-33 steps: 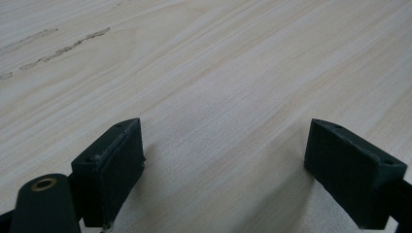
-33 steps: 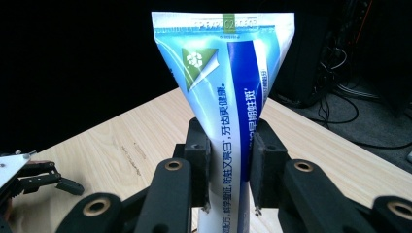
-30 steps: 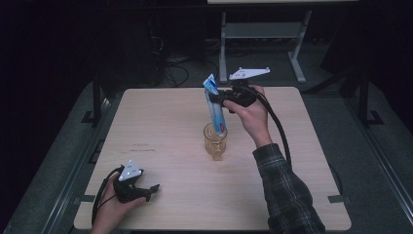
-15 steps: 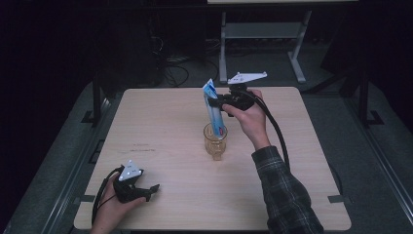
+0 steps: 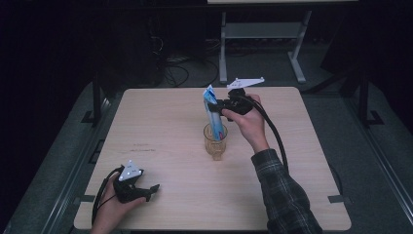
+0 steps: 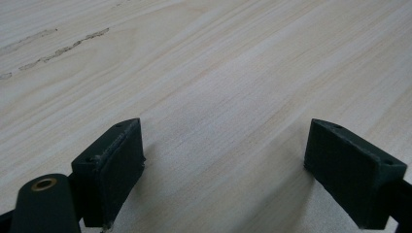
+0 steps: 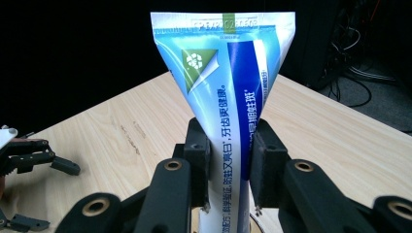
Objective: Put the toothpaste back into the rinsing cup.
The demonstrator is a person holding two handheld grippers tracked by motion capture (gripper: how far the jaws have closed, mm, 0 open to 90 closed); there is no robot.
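Observation:
A blue and white toothpaste tube (image 5: 213,113) stands upright with its lower end inside a clear glass cup (image 5: 215,142) at the middle of the wooden table (image 5: 160,122). My right gripper (image 5: 217,104) is shut on the tube's upper part; in the right gripper view the tube (image 7: 228,92) sits pinched between the two black pads (image 7: 198,150), crimped end up. My left gripper (image 5: 152,189) rests low at the table's near left corner, held in a hand. Its jaws stand wide apart over bare wood in the left gripper view, gripper (image 6: 228,165) with nothing between them.
A metal stand (image 5: 258,34) and loose cables (image 5: 170,68) lie on the dark floor beyond the far edge. Faint marks (image 5: 141,148) show on the tabletop at left. A black cable (image 5: 275,136) trails from the right gripper along the plaid sleeve.
The right hand has shifted the tube slightly, so it stands a little more upright in the cup. The left hand has stayed where it was.

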